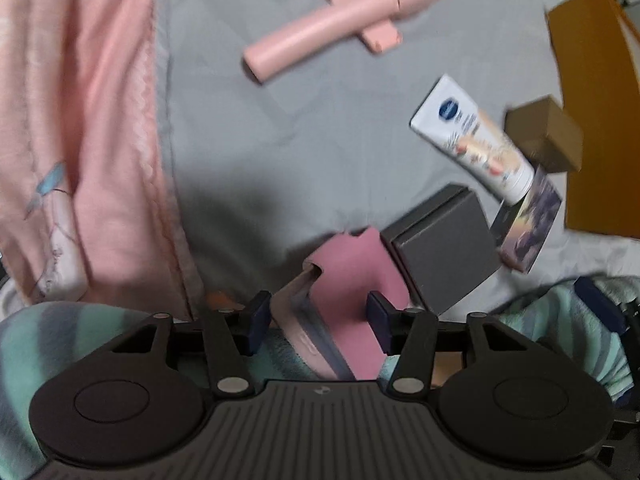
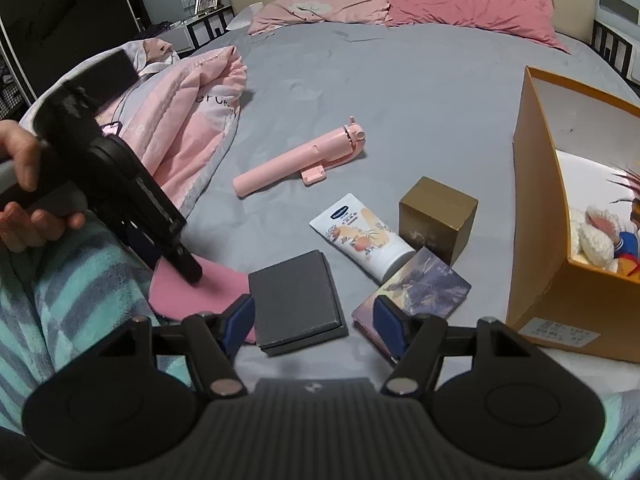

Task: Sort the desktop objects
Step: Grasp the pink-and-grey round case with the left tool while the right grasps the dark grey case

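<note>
Right gripper (image 2: pixel 314 328), fingers released, straddles the flat dark-grey box (image 2: pixel 298 298) on the bed; left gripper (image 1: pixel 316 320), also released, brackets the pink case (image 1: pixel 352 304), which risks sliding off.

The left gripper (image 1: pixel 318 322) stands open astride a pink card (image 1: pixel 352 280) lying on the grey sheet (image 1: pixel 280 120). A grey box (image 1: pixel 444 248) sits just beside the card.

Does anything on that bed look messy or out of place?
Mostly just loose clutter. The cream tube lies with its cap end propped on the patterned booklet, and the pink quilt is bunched in a heap.
</note>
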A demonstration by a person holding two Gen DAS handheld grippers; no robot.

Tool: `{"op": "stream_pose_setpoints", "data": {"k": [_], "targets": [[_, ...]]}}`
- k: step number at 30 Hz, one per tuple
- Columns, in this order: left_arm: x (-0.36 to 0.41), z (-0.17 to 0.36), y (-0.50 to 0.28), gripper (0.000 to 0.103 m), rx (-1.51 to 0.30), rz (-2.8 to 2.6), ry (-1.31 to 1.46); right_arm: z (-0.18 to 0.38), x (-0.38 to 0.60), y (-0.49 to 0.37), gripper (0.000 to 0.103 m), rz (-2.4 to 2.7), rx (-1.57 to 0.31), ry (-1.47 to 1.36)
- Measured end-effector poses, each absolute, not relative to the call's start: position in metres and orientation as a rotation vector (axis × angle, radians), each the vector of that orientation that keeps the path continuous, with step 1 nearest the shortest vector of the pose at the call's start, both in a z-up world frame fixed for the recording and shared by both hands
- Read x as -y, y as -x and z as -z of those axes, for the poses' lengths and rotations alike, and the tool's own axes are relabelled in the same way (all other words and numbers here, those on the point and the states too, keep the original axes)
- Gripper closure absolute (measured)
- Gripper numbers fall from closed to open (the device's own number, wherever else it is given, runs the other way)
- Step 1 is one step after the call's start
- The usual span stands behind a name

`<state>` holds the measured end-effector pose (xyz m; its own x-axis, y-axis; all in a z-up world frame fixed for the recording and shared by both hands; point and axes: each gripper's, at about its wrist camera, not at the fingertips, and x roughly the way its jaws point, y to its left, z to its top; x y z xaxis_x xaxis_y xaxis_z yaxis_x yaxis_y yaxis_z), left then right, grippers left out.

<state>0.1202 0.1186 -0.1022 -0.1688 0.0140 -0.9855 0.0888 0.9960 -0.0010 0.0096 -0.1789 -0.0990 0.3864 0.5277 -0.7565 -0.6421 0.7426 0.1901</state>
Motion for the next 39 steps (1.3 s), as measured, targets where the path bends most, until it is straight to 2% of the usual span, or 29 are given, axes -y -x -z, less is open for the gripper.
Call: {"op": "stream_pose_setpoints", "data": {"k": [3, 6, 10, 14, 21, 23, 30, 33, 37, 39], "targets": [[-0.116, 0.105, -0.121, 0.038, -1.757, 0.063, -0.079, 0.100, 0.178, -0.012, 0.036, -0.745, -0.908, 0.149], [-0.115, 0.096, -0.115, 0.048, -1.701, 0.058, -0.073, 0.106, 0.177, -0.016, 0.036, -0.748, -0.927, 0.161], [-0.112, 0.078, -0.101, 0.053, -1.602, 0.102, 0.008, 0.123, 0.169, -0.025, 0.041, -0.746, -0.999, 0.174], [-0.105, 0.070, -0.086, 0.061, -1.505, 0.120, 0.065, 0.142, 0.165, -0.038, 0.042, -0.750, -1.103, 0.101], [-0.086, 0.069, -0.066, 0.061, -1.361, 0.099, 0.044, 0.174, 0.161, -0.056, 0.042, -0.690, -1.255, -0.019], [-0.081, 0.074, -0.066, 0.061, -1.377, 0.118, 0.040, 0.184, 0.164, -0.063, 0.037, -0.669, -1.297, -0.081], [-0.075, 0.079, -0.059, 0.064, -1.353, 0.131, 0.019, 0.201, 0.160, -0.080, 0.032, -0.657, -1.341, -0.262], [-0.078, 0.078, -0.059, 0.068, -1.334, 0.140, 0.037, 0.198, 0.155, -0.078, 0.036, -0.659, -1.324, -0.257], [-0.082, 0.075, -0.058, 0.073, -1.307, 0.146, 0.045, 0.180, 0.158, -0.075, 0.054, -0.670, -1.259, -0.248], [-0.085, 0.072, -0.058, 0.078, -1.288, 0.154, 0.050, 0.164, 0.160, -0.072, 0.059, -0.684, -1.209, -0.228]]}}
